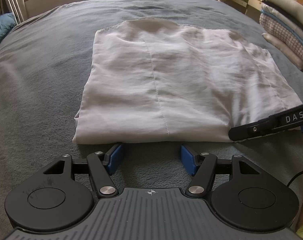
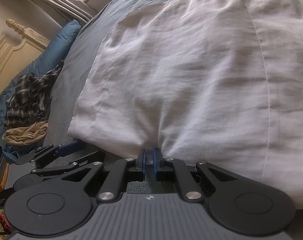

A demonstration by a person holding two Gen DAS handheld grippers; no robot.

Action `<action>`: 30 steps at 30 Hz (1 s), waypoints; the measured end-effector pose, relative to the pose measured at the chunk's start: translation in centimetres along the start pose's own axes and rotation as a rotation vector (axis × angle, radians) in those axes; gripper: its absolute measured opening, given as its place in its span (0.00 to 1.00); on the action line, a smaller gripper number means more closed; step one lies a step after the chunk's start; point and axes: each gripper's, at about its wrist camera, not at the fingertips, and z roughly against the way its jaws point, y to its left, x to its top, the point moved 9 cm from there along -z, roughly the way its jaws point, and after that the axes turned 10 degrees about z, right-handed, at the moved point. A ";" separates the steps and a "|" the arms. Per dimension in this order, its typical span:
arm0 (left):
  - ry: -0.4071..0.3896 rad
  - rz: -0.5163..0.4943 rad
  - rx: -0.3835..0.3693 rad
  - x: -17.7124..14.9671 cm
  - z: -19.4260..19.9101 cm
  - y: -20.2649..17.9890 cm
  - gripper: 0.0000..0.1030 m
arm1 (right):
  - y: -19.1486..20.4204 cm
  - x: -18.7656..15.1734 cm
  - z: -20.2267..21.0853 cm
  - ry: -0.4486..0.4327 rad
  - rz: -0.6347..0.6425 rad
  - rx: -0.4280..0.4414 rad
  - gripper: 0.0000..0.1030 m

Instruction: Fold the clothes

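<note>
White garment (image 1: 171,80) is lying folded into a rough rectangle on the grey bed cover (image 1: 41,76), a stitched seam running down its upper layer from 12 toward 6 o'clock.

Left wrist view: left hand-held gripper (image 1: 151,158) is sitting released at 6 o'clock, its blue pads (image 1: 116,156) spread apart just short of the garment's near folded edge, nothing between them, bare cover showing in the gap. Right hand-held gripper (image 1: 271,124) is entering from 3 o'clock, its black finger lying against the garment's near right corner; from this side I cannot tell how its jaws are standing. A stack of folded clothes (image 1: 287,30) is sitting at 2 o'clock, only in this view.

Right wrist view: right hand-held gripper (image 2: 150,160) is showing clenched on the garment's (image 2: 191,70) edge, the cloth puckering into a pleat where it is entering between the pads. Left hand-held gripper (image 2: 57,152) is appearing at 8 o'clock, just beside the garment's corner. Only this view is showing the crumpled plaid garment (image 2: 29,96) and tan cloth (image 2: 25,134) heaped on blue bedding (image 2: 57,40) at 9 o'clock, and the cream bed frame (image 2: 9,46) at 10 o'clock.
</note>
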 end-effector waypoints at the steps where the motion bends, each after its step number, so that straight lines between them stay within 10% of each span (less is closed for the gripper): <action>1: 0.000 0.001 0.000 0.0 0.1 0.0 0.61 | 0.0 0.0 0.0 0.000 0.001 0.000 0.07; 30: 0.012 0.024 0.003 0.5 0.3 0.4 0.61 | 0.1 0.0 -0.1 0.002 0.002 -0.003 0.07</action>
